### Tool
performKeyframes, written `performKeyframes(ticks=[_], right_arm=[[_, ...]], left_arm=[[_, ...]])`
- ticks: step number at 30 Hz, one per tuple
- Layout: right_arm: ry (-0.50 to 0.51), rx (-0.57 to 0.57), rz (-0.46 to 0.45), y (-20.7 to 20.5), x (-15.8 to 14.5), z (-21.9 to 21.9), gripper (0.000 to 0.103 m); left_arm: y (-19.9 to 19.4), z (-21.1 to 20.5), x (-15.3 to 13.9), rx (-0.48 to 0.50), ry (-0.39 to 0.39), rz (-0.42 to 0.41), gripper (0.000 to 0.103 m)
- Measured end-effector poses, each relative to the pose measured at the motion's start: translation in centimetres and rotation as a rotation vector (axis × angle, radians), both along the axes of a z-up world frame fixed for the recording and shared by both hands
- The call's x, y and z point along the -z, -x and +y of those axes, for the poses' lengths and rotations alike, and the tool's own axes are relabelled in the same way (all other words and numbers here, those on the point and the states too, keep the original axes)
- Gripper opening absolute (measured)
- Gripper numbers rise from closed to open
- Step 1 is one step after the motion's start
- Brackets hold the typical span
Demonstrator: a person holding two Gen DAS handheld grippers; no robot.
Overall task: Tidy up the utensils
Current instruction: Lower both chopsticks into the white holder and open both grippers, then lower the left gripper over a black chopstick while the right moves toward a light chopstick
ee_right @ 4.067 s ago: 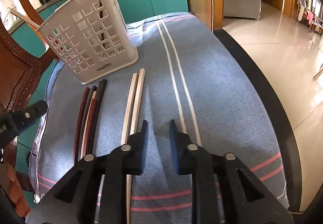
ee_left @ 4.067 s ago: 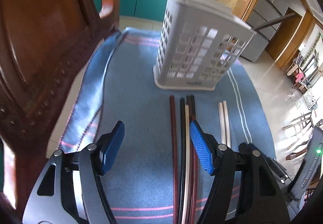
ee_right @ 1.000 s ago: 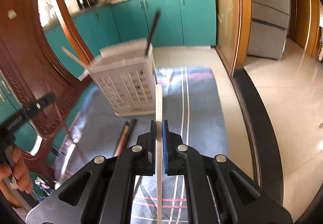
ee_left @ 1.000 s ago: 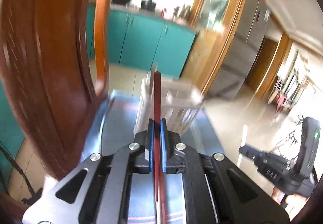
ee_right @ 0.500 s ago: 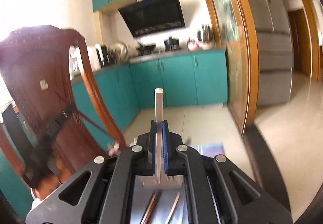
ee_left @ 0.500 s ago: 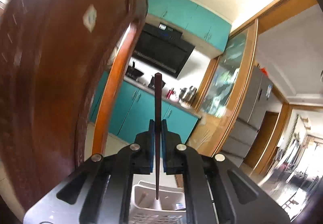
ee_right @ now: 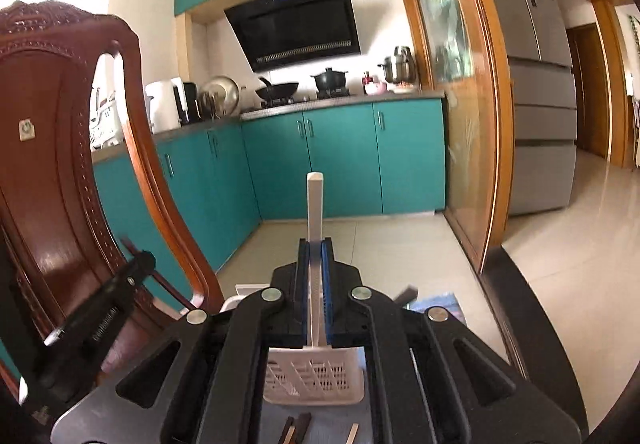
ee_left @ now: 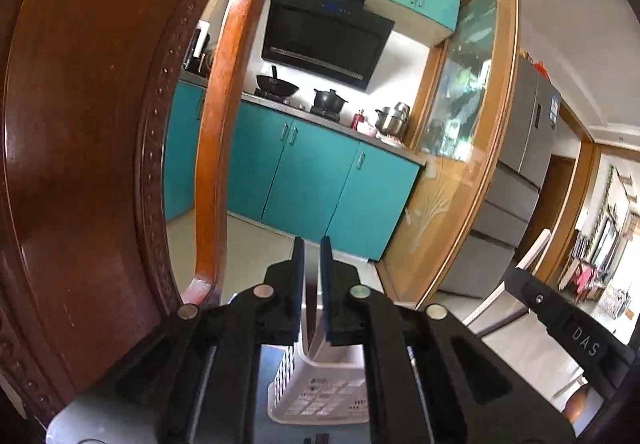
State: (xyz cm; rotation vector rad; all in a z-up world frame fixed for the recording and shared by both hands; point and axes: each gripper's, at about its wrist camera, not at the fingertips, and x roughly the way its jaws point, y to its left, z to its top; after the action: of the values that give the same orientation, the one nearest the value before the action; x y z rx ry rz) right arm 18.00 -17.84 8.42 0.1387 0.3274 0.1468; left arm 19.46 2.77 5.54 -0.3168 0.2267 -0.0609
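My left gripper [ee_left: 311, 250] is slightly open and empty, held above the white slotted utensil basket [ee_left: 320, 400]. My right gripper [ee_right: 315, 248] is shut on a cream-white chopstick [ee_right: 314, 204] that stands upright over the same basket [ee_right: 312, 376]. Dark chopstick ends [ee_right: 298, 426] and a cream one [ee_right: 352, 434] lie on the blue cloth in front of the basket. The right gripper with its cream chopstick [ee_left: 528, 256] shows at the right of the left wrist view. The left gripper body [ee_right: 104, 320] shows at the left of the right wrist view.
A carved wooden chair back [ee_left: 80, 148] stands close on the left, also in the right wrist view [ee_right: 60, 172]. Teal kitchen cabinets [ee_right: 340, 164], a glass partition [ee_left: 452, 180] and a grey fridge [ee_right: 540, 84] lie beyond. The dark table edge [ee_right: 520, 308] runs along the right.
The left jaws have parted and the dark red chopstick is gone from between them. The right gripper still holds the cream chopstick upright, now steadier above the basket.
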Motion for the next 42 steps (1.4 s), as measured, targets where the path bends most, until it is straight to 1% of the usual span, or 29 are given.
performKeyframes(ticks=[1,2,3,4,5,7,8,10,11,12,13,14,15,16,18,20,22,24,27,29,32,34,37,42], right_arm=[[0.000,0.004,-0.004,0.3,-0.1,-0.2,0.008],[0.002,0.005,-0.007,0.5,-0.2,-0.3,0.014],[0.006,0.006,-0.011,1.1,-0.5,-0.5,0.019],[0.007,0.011,-0.017,1.6,-0.7,-0.6,0.029],[0.002,0.020,-0.031,2.7,-0.9,-1.2,0.036],[-0.026,0.025,-0.066,5.4,-1.2,-2.5,0.039],[-0.036,0.027,-0.074,6.4,-1.1,-2.9,0.039],[-0.065,0.040,-0.084,8.5,-0.3,-4.0,0.039],[-0.072,0.045,-0.074,9.4,0.6,-4.5,0.039],[-0.059,0.057,-0.045,9.9,1.8,-4.8,0.039],[-0.038,0.072,-0.009,9.8,2.7,-4.9,0.039],[0.006,0.099,0.068,9.2,4.2,-4.8,0.039],[0.041,0.108,0.156,8.3,5.9,-4.8,0.039],[0.049,0.104,0.236,7.5,7.7,-5.0,0.039],[0.044,0.092,0.348,6.5,9.9,-5.1,0.039],[0.036,0.088,0.418,6.1,11.7,-5.2,0.039],[0.029,0.089,0.445,6.1,12.6,-5.2,0.039],[0.015,0.092,0.470,6.0,13.4,-5.2,0.039],[0.001,0.094,0.493,5.9,14.1,-5.4,0.039],[-0.005,0.097,0.507,6.0,14.6,-5.6,0.039],[-0.006,0.093,0.522,6.1,15.2,-5.4,0.039],[-0.004,0.091,0.529,6.1,15.4,-5.4,0.039],[-0.002,0.082,0.543,6.0,15.7,-5.0,0.039],[0.002,0.077,0.560,6.0,16.2,-4.6,0.039]], left_arm=[[0.2,0.1,0.0,0.008,0.000,0.002,0.017],[0.5,0.1,0.1,0.013,-0.002,0.003,0.022],[0.8,0.3,0.2,0.019,-0.004,0.006,0.024],[1.2,0.5,0.3,0.031,-0.004,0.010,0.027],[0.9,0.5,-0.1,0.043,-0.001,0.014,0.028],[1.6,0.8,-0.1,0.083,0.005,0.021,0.028],[2.0,0.8,0.0,0.127,0.007,0.030,0.028],[2.7,0.4,0.7,0.193,0.001,0.053,0.028],[2.9,-0.3,1.4,0.218,-0.020,0.087,0.028],[3.0,-0.9,2.2,0.226,-0.047,0.126,0.028],[2.8,-1.9,3.8,0.233,-0.103,0.206,0.028],[2.4,-2.6,5.0,0.235,-0.140,0.266,0.021],[1.7,-3.4,6.9,0.233,-0.184,0.359,0.018],[1.1,-3.9,8.3,0.233,-0.204,0.431,0.017],[-0.3,-4.7,11.4,0.248,-0.211,0.584,0.016],[-0.9,-5.2,12.8,0.265,-0.210,0.646,0.016],[-1.2,-5.8,13.8,0.284,-0.216,0.684,0.016],[-1.2,-6.1,14.4,0.295,-0.213,0.703,0.016],[-1.1,-6.9,15.1,0.310,-0.232,0.717,0.017],[-0.5,-7.0,15.8,0.316,-0.245,0.728,0.023],[-0.3,-7.8,16.5,0.324,-0.268,0.740,0.027],[-0.2,-8.5,17.5,0.327,-0.287,0.757,0.028],[0.3,-9.2,17.7,0.322,-0.318,0.746,0.028],[0.3,-9.7,17.7,0.319,-0.315,0.744,0.026]])
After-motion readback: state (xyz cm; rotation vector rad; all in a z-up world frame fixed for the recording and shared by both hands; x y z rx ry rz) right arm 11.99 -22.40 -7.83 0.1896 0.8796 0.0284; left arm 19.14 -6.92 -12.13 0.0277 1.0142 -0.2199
